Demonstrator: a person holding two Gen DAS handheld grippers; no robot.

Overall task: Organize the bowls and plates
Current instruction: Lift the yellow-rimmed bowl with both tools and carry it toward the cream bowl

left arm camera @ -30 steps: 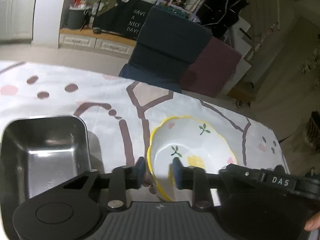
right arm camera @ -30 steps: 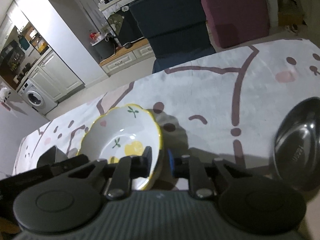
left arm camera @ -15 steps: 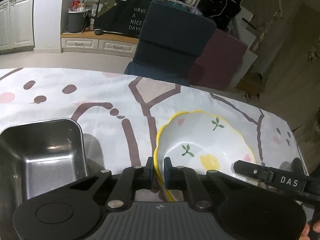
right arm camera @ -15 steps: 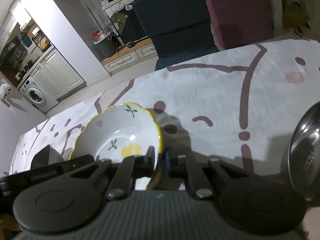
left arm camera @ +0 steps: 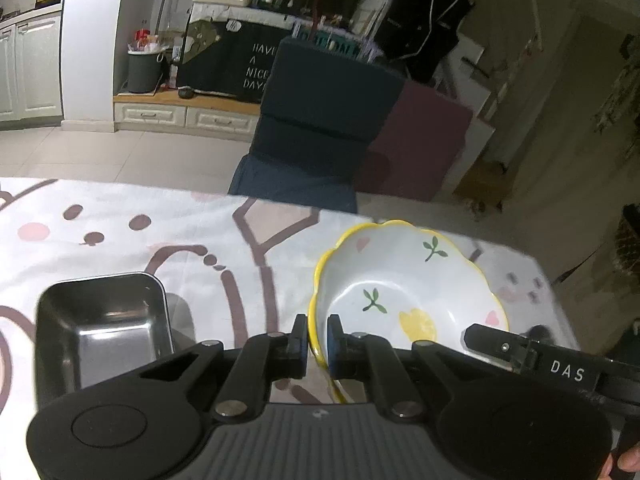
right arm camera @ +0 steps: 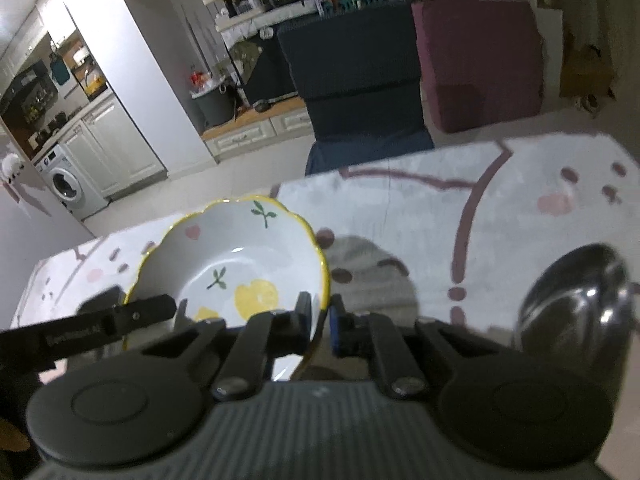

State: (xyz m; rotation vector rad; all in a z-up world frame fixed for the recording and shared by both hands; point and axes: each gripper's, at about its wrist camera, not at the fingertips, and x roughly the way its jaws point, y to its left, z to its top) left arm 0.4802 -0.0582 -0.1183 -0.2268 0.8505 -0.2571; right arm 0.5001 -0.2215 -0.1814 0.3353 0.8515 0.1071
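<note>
A white bowl (left arm camera: 408,284) with a scalloped yellow rim, green sprigs and a yellow flower is held off the patterned tablecloth (left arm camera: 120,236). My left gripper (left arm camera: 317,338) is shut on its left rim. In the right wrist view the same bowl (right arm camera: 236,264) shows its right rim clamped in my right gripper (right arm camera: 320,320), which is shut on it. Each gripper appears in the other's view as a black bar across the bowl's far side.
A square steel tray (left arm camera: 100,320) sits on the cloth left of the bowl. A round steel bowl (right arm camera: 576,292) lies at the right. Dark blue (left arm camera: 320,120) and maroon (right arm camera: 476,64) chairs stand beyond the table's far edge.
Both grippers have closed onto opposite rims of the bowl, then lifted it off the cloth. The table has dropped lower in both views.
</note>
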